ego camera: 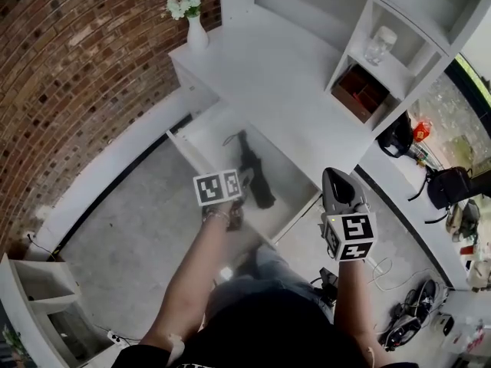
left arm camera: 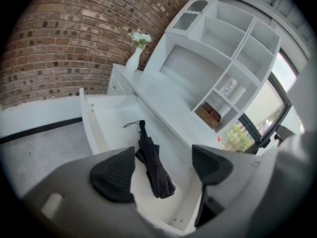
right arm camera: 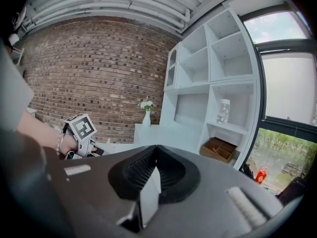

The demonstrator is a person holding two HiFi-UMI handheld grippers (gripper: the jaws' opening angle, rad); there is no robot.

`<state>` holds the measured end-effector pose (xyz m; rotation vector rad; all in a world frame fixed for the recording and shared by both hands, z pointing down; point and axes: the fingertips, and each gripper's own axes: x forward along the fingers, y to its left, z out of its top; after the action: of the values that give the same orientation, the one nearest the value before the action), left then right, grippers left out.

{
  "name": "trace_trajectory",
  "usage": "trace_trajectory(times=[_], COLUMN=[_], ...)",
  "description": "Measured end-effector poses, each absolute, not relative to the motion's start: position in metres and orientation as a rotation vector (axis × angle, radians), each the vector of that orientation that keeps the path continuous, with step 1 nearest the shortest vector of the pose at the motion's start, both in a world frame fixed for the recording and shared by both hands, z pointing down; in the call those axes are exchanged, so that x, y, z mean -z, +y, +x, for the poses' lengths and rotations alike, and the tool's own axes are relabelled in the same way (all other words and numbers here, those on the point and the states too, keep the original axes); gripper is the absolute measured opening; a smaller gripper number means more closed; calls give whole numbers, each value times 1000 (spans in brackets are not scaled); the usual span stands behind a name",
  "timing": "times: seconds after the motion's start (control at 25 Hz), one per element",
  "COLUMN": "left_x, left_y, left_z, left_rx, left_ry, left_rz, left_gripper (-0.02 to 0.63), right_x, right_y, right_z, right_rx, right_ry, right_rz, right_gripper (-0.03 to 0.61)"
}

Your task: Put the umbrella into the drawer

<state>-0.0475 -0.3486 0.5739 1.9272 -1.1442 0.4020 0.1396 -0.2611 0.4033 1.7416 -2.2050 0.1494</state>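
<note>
Umbrella: the black folded umbrella [ego camera: 255,176] [left arm camera: 153,170] lies flat on the floor of the open drawer, running along the drawer's length. Its strap end points toward the end of the desk where the vase stands.
Drawer: the white drawer [ego camera: 201,159] [left arm camera: 89,128] stands pulled out from the front of the desk, and I can see only the umbrella in it.
My left gripper: the left gripper [ego camera: 239,184] [left arm camera: 162,168] hangs above the drawer and tilts downward, its jaws spread wide. It grips nothing; the umbrella shows in the gap between the jaws, but it is down in the drawer and clear of both pads.
My right gripper: the right gripper [ego camera: 336,179] [right arm camera: 156,155] is off the drawer's near right corner, by the desk's front edge. Its jaws are pressed together with nothing between them.
Desk: the white desk [ego camera: 261,67] carries a white vase [ego camera: 196,33] [left arm camera: 134,59] [right arm camera: 146,118] of pale flowers at its far left corner.
Shelves: the shelf unit [ego camera: 430,21] on the desk holds a glass jar [ego camera: 380,44] in one compartment and a brown wooden box [ego camera: 359,90] in the one below it.
Wall: a brick wall [ego camera: 77,75] stands behind the vase end of the desk.
</note>
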Motion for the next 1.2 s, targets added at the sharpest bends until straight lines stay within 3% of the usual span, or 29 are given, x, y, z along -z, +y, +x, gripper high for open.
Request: trace_trajectory(times=[0.72,0.96,1.12,1.2], left_x=[-443,-395,-362,-349], left_y=[-315,-313,-314,-316], left_z=[-74,-68,-64,-64], left_rx=[-87,-66,-12,15], left_ry=[-1085,-1169,-1227,-1278], left_rz=[2462,2654,2746,2780], left_gripper=[359,425,412,363], right_x=[-358,-339,-322,-313], right_y=[-208,-209,-212,-214], right_z=[125,134,141,145], right_rx=[-3,61,116,138], right_ry=[-2191,-2201,-2219,-2235], right_rz=[1864,1882,1888,1890], right_gripper=[3,3,3,3])
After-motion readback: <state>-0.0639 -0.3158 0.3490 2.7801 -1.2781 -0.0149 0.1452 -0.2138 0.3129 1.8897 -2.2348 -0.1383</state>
